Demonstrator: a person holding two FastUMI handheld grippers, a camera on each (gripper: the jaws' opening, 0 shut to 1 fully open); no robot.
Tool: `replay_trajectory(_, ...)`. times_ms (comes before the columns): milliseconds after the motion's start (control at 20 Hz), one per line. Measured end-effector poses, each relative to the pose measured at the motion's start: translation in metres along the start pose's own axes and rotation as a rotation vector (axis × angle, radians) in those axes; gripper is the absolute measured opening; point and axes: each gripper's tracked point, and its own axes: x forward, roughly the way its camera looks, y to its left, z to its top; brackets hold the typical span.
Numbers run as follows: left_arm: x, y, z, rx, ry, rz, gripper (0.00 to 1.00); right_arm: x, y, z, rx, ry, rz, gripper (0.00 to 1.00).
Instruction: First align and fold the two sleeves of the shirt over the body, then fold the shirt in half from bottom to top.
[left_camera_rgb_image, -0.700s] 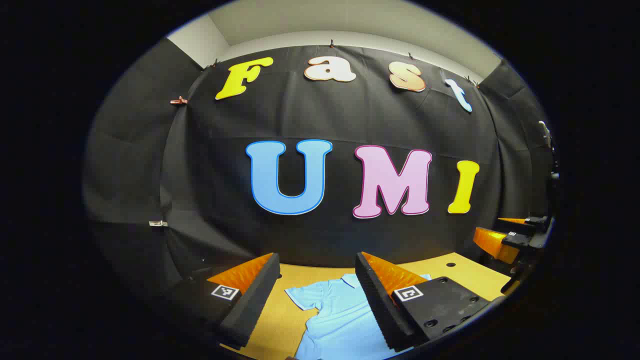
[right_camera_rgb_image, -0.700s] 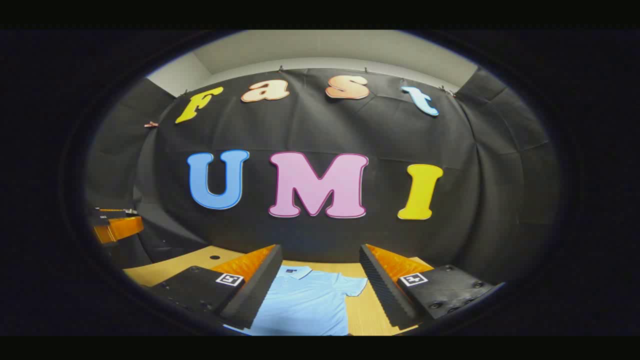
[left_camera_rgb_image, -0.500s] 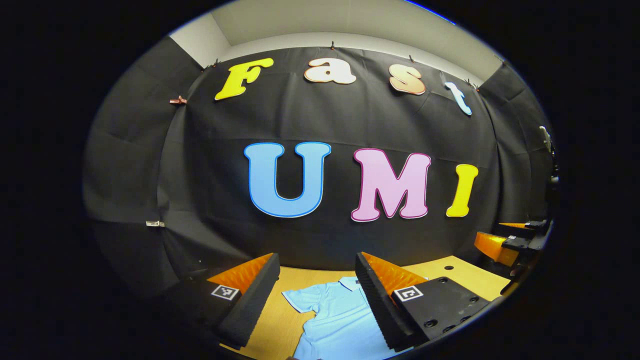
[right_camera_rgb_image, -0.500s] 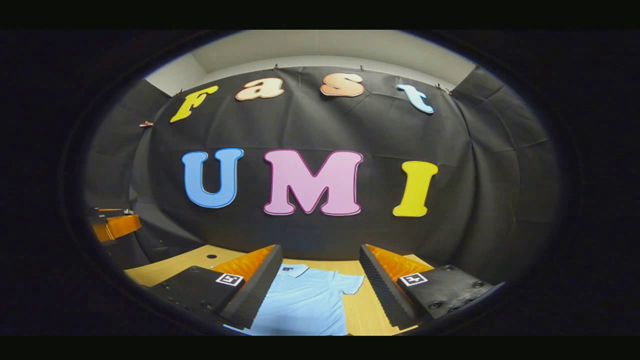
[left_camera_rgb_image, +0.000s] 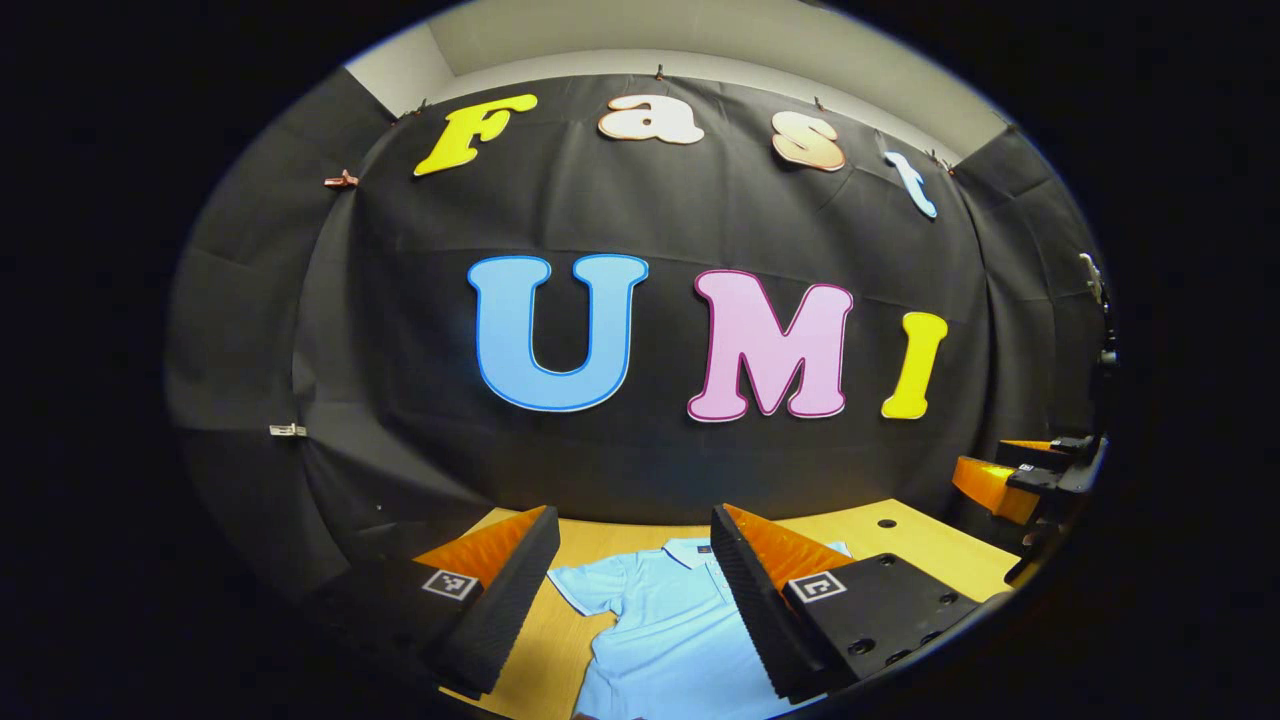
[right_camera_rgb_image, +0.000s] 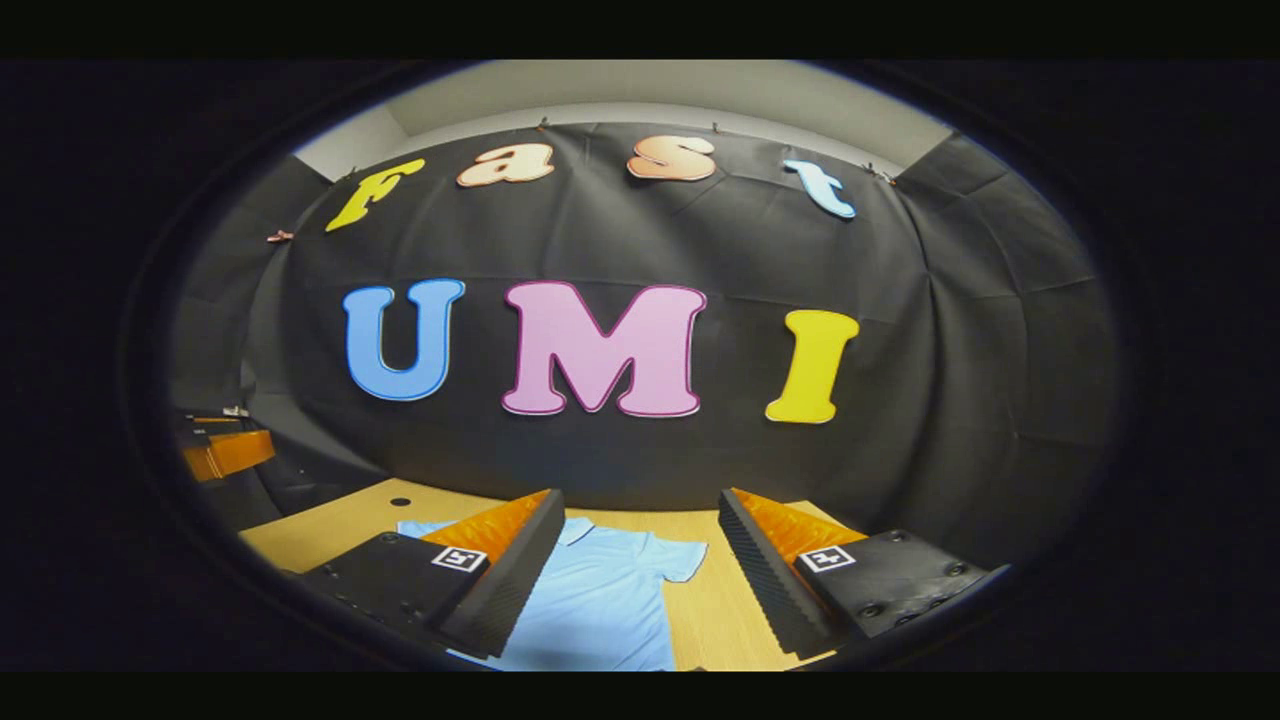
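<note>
A light blue polo shirt (left_camera_rgb_image: 660, 625) lies flat on the wooden table (left_camera_rgb_image: 930, 550), collar toward the back wall, both short sleeves spread out. In the left gripper view my left gripper (left_camera_rgb_image: 635, 530) hovers open above the shirt's left sleeve and chest, nothing between its fingers. The same shirt (right_camera_rgb_image: 605, 600) appears in the right gripper view, its right sleeve lying just beyond my right gripper (right_camera_rgb_image: 640, 505), which is open and above the table. The right gripper (left_camera_rgb_image: 1010, 475) also appears far right in the left gripper view, and the left gripper (right_camera_rgb_image: 225, 450) far left in the right gripper view.
The black cloth wall (left_camera_rgb_image: 650, 470) rises right behind the table's far edge. A small round hole (right_camera_rgb_image: 400, 501) marks the tabletop left of the shirt's collar. Bare wood (right_camera_rgb_image: 710, 620) lies to the right of the shirt.
Both views have tilted downward a little, so more of the table and shirt shows. Both grippers remain open; the shirt has not moved.
</note>
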Motion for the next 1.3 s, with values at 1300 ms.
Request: replay_trajectory(1300, 0.039, -0.011, -0.034, 0.013, 0.097, 0.108, 0.97, 0.195, -0.069, -0.139, -0.036, 0.307, 0.010, 0.97)
